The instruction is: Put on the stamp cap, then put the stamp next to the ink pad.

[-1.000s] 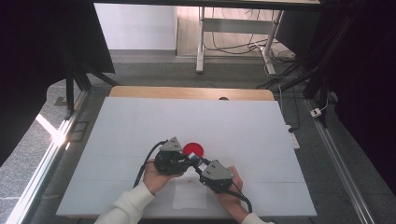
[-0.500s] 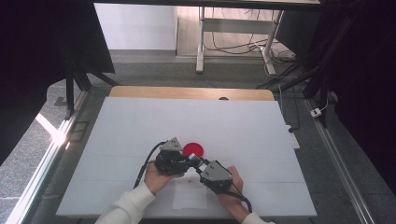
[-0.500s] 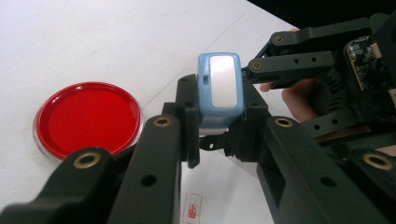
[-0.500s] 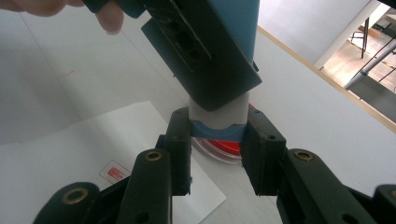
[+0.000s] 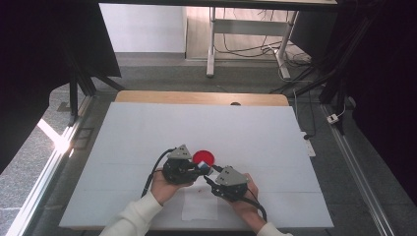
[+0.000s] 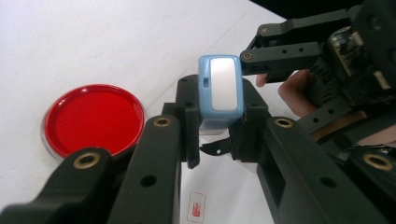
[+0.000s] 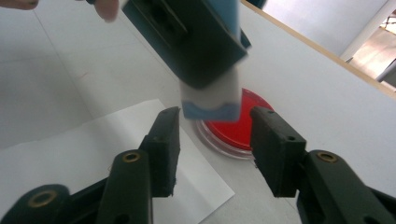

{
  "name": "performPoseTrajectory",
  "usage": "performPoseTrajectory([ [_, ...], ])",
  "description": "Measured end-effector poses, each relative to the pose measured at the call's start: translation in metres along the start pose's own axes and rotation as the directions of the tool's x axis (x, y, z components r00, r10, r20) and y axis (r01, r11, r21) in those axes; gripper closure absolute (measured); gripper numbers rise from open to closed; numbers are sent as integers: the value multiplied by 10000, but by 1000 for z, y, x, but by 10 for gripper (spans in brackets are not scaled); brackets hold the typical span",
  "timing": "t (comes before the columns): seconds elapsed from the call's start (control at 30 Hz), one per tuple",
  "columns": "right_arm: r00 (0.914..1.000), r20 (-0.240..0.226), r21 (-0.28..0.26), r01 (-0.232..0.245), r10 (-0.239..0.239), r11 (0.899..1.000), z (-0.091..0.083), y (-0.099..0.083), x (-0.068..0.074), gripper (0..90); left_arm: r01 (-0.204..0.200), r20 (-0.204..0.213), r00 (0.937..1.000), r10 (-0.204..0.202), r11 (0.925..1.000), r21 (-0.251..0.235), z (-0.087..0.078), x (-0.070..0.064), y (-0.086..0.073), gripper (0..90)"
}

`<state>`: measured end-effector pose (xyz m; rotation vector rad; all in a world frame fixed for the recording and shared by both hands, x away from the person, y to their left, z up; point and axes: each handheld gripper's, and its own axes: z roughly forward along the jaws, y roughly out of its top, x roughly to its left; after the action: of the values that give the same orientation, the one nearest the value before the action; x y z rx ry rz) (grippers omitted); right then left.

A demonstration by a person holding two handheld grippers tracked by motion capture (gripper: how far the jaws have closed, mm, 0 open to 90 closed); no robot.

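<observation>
Grippers meet over a small blue case beside the red dish

High view: two hands come in from the bottom edge of the white table (image 5: 147,132) and hold their tools close together near its front middle. The left gripper (image 5: 196,169) points toward the right gripper (image 5: 210,175), their tips almost meeting. A round red dish (image 5: 203,157) lies on the table just behind the tips. A white sheet of paper (image 5: 199,209) lies flat between the two wrists. The small thing held at the tips is too tiny here to make out.

Left gripper view: the left gripper (image 6: 217,123) is clamped on a small blue case (image 6: 220,91) with a silvery face, its jaws pressing both long sides. The case stands up out of the jaws, lifted off the table. The red dish (image 6: 93,119) sits on the table to the left, apart from the case. The right gripper (image 6: 261,58) reaches in from the upper right, one dark fingertip just beside the top corner of the case; whether it touches I cannot tell.

Right gripper view: the right gripper (image 7: 215,140) stands spread, with a wide gap and nothing in it. The blue case (image 7: 210,105) hangs just above that gap, gripped from above by the other tool. The red dish (image 7: 233,126) lies beyond, and the sheet of paper (image 7: 93,149) lies under the near jaw.
</observation>
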<state>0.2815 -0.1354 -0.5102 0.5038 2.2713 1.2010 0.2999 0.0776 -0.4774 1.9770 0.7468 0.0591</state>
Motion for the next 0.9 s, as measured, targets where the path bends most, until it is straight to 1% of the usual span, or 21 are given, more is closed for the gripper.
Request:
performPoseTrajectory([
  [0.03, 10000, -24, -9, -84, 84, 10000, -1, 0, -1, 500, -19, -28, 10000, 19, 10000, -41, -1, 0, 0, 752],
  [0.1, 9992, -268, -12, -285, 284, 9996, -3, -1, -4, 463, -72, -59, 10000, 71, 9999, -81, -4, 1, 1, 752],
  [0.23, 9970, -377, -28, -672, 671, 9977, -13, -6, -13, 453, -117, -144, 9998, 114, 9998, -171, -9, 3, 2, 752],
  [0.4, 9932, -399, 64, -1091, 1092, 9940, -29, -16, -29, 450, -110, -165, 9998, 107, 9998, -179, -14, 8, 2, 752],
  [0.5, 9906, -261, 102, -1341, 1343, 9909, -40, -23, -39, 450, -219, -315, 9993, 216, 9997, -84, -16, 10, 1, 752],
  [0.63, 9857, 34, 248, -1685, 1685, 9854, -54, -36, -53, 450, -464, -755, 9960, 470, 9989, 95, -23, 15, 1, 752],
  [0.67, 9844, 133, 272, -1760, 1757, 9840, -58, -40, -57, 450, -441, -865, 9953, 445, 9990, 61, -26, 16, 1, 751],
  [0.7, 9831, 191, 290, -1824, 1819, 9828, -62, -43, -60, 450, -475, -969, 9941, 484, 9988, 114, -28, 19, 1, 751],
  [0.77, 9808, 316, 382, -1937, 1926, 9803, -70, -49, -66, 450, -423, -1149, 9924, 438, 9990, 157, -32, 24, 0, 752],
  [0.9, 9757, 539, 313, -2141, 2122, 9763, -85, -60, -76, 450, -319, -1475, 9885, 345, 9993, 195, -40, 33, -2, 751],
])
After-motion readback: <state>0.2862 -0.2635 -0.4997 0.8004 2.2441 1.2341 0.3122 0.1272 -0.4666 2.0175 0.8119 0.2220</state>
